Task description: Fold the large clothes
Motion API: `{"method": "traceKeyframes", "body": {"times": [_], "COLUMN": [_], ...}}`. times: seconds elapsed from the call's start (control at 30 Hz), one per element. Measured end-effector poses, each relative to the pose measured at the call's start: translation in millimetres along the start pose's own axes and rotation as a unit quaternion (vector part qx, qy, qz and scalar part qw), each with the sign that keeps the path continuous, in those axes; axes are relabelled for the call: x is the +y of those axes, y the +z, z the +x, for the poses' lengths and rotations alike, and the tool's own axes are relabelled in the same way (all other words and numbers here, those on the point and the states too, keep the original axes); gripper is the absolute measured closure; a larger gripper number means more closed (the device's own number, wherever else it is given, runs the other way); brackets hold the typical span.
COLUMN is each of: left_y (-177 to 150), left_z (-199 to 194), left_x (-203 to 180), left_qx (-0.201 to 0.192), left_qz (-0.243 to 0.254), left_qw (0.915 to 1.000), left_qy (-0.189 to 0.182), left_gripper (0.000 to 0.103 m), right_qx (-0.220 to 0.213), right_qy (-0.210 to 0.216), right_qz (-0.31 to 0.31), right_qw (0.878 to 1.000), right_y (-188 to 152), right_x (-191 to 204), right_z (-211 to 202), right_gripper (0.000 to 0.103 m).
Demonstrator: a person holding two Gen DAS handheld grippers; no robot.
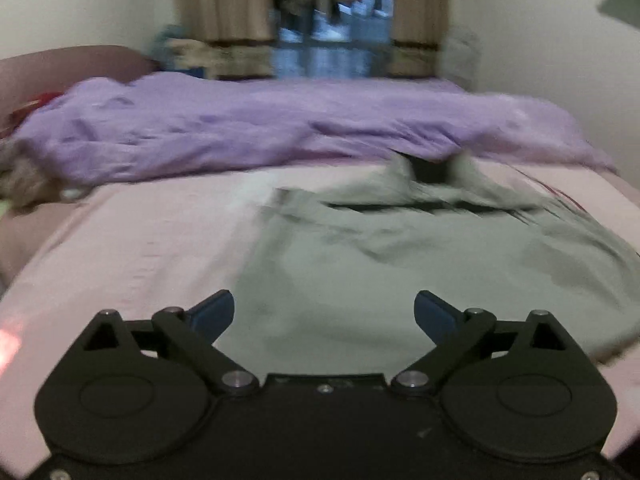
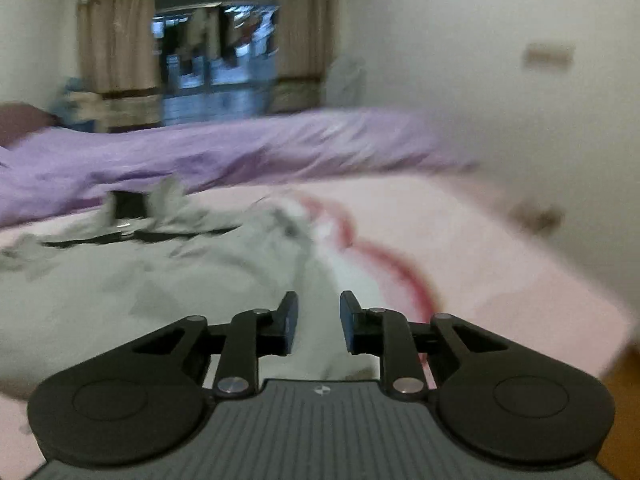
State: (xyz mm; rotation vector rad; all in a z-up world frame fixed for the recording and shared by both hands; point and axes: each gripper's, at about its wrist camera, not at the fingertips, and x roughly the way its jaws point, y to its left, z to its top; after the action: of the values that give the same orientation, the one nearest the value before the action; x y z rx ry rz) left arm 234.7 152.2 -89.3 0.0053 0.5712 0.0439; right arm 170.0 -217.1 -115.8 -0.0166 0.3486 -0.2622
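Your grey garment (image 1: 360,264) lies spread on the pink sheet of the bed (image 1: 132,248), and everything else is best read from it. Beyond its far edge, toward the window (image 1: 328,20) with its beige curtains (image 1: 224,4), a rumpled purple blanket (image 1: 240,128) runs across the bed. At that far edge of the garment the collar area stands up a little around a dark opening, though blur keeps you from seeing more. Your left tongs (image 1: 324,316) hang over the near part of the garment with the two blue-tipped fingers (image 1: 214,312) spread wide apart and nothing between them; the cloth shows flat below the gap. Your right tongs (image 2: 319,320) sit at the garment's right edge, where the grey cloth meets a paler fold and the sheet's red curved print (image 2: 384,264). Their fingers (image 2: 290,320) stand a narrow way apart, parallel, and you cannot see them pressing on cloth; the fabric seen in the gap lies below them. To the garment's right, past the sheet, the plain wall (image 2: 480,80) closes the view.
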Motion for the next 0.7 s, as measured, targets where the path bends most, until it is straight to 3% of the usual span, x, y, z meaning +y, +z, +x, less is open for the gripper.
{"method": "traceKeyframes", "body": {"times": [0.07,0.1,0.23,0.33,0.5,0.7], "left_y": [-2.4,-3.7,-8.4,-13.0,-21.8,-31.8], "left_z": [10.1,15.1,31.6,34.5,36.5,54.0], "left_x": [-17.4,-23.6,-38.4,-51.6,-70.0,-60.3], "left_qx": [0.018,0.028,0.057,0.072,0.089,0.11], "left_qz": [0.017,0.021,-0.002,-0.006,-0.009,-0.028], "left_qw": [0.9996,0.9991,0.9976,0.9967,0.9952,0.9934], "left_qy": [-0.014,-0.022,-0.039,-0.037,-0.039,-0.019], "left_gripper": [0.005,0.005,0.005,0.005,0.005,0.006], "right_qx": [-0.014,-0.016,0.015,0.023,0.092,0.121], "right_qy": [-0.034,-0.025,0.059,0.064,0.226,0.238], "right_qz": [0.01,0.03,0.055,-0.003,0.017,-0.012], "right_qw": [0.999,0.999,0.997,0.998,0.97,0.964], "right_y": [6.1,9.3,16.2,9.0,-0.4,-10.2], "right_x": [7.1,3.5,7.5,51.1,104.3,132.9], "right_z": [-8.0,-10.7,-5.2,-4.0,3.7,14.9], "right_gripper": [0.077,0.076,0.073,0.068,0.068,0.065]}}
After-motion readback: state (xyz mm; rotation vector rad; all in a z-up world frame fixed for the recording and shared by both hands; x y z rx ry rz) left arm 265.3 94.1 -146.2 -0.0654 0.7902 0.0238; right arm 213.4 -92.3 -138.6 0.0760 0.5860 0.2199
